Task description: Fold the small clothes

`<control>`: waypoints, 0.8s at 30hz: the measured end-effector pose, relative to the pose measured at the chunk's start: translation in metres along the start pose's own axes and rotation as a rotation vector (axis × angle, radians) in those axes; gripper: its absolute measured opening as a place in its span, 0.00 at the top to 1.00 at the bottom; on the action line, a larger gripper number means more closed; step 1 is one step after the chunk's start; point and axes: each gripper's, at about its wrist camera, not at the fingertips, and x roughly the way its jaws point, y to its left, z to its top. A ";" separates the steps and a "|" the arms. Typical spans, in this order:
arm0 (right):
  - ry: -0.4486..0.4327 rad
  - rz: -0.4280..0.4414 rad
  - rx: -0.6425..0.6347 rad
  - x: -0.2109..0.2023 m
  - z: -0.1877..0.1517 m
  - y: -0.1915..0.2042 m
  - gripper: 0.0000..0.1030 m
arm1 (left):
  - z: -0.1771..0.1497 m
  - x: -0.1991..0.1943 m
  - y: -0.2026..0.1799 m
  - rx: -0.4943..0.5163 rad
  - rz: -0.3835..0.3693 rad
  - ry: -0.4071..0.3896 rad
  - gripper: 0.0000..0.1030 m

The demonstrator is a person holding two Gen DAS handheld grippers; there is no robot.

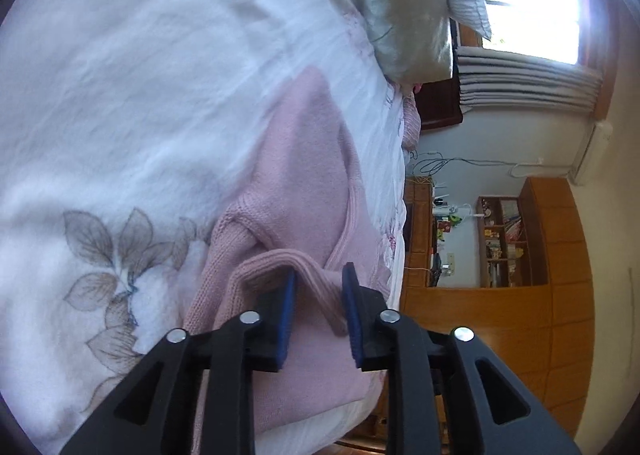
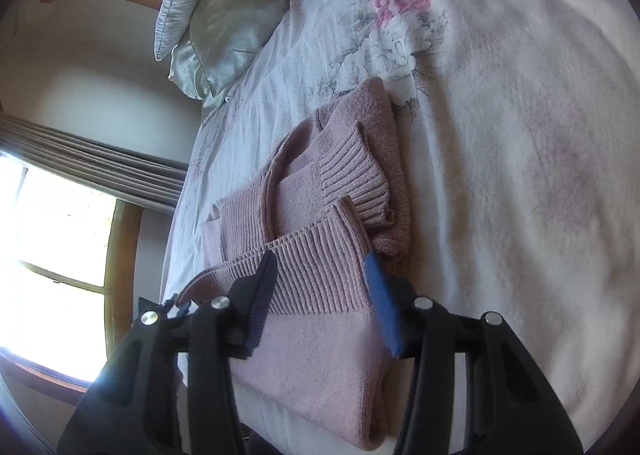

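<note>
Now both tools sit over a pink sweater [image 2: 320, 215] on the bed [image 2: 520, 175].
Left tool [image 1: 319, 307] and right tool [image 2: 320, 287]: fingers apart, sweater folds between them, unclamped.

Pink sweater [image 1: 304, 175] — lower part hidden behind left gripper [image 1: 319, 313]; shelf items [image 1: 504, 239] too small to identify.

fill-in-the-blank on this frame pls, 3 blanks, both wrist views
1. The knit sweater is coloured ____.
2. The sweater lies on a white bedspread printed with ____.
3. The right hand-held gripper has its jaws spread either side of the sweater's ____ hem; the left hand-held gripper straddles a raised fold.

Missing words: pink; flowers; ribbed
</note>
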 end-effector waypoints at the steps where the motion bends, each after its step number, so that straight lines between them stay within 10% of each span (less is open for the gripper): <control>1: 0.001 -0.017 -0.025 -0.001 -0.001 0.002 0.55 | 0.002 -0.003 -0.006 0.036 0.023 -0.009 0.66; 18: 0.048 -0.224 -0.282 0.055 0.001 0.024 0.51 | 0.011 0.049 -0.033 0.368 0.346 0.153 0.51; 21: 0.059 -0.232 -0.306 0.061 0.001 0.026 0.56 | 0.006 0.050 -0.039 0.411 0.359 0.151 0.70; 22: 0.064 -0.236 -0.319 0.063 0.000 0.027 0.61 | 0.005 0.051 -0.042 0.422 0.362 0.156 0.94; 24: 0.064 -0.251 -0.346 0.063 -0.004 0.029 0.77 | 0.002 0.052 -0.044 0.439 0.363 0.160 0.93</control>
